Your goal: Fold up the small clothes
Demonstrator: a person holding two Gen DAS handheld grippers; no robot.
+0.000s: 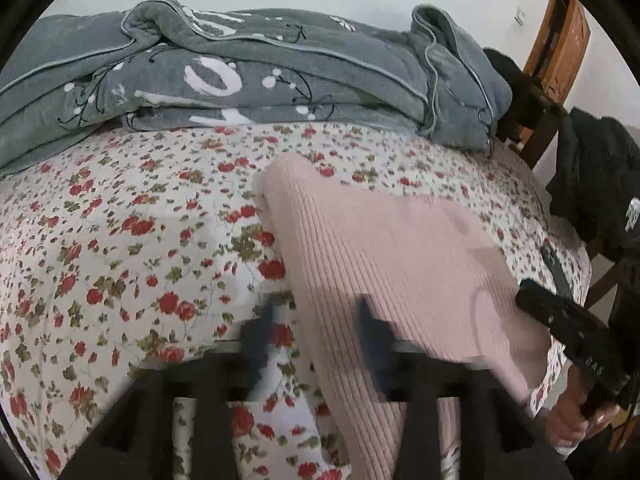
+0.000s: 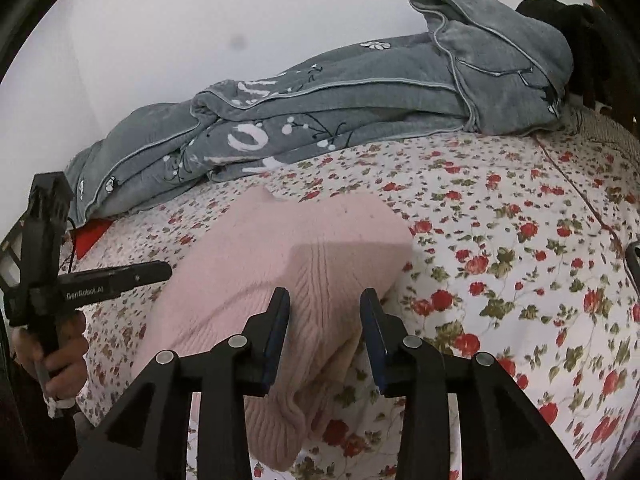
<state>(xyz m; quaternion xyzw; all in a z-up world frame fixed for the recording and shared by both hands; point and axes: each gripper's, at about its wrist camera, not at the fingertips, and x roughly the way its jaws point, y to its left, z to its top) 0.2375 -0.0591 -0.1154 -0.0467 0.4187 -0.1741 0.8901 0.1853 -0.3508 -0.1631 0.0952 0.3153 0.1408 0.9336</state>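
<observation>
Pink sweater (image 2: 280,264) lying folded on the flowered bedspread (image 2: 500,248), near the middle of the bed. Right tongs (image 2: 325,320) spread open over its near edge, gripping nothing. Left tongs (image 1: 316,332) open too, blurred. Grey quilt (image 1: 248,76) bunched at the far side.

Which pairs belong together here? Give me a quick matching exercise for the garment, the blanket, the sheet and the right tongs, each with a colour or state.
Things:
1. ribbed garment
2. bunched blanket
3. bed sheet
4. right tongs

Descriptions:
A. white with small red flowers
B. pale pink, lying on the bed
C. open, empty, over the garment's near edge
D. grey with white printed marks, along the wall

Pairs: 1-B, 2-D, 3-A, 4-C
</observation>
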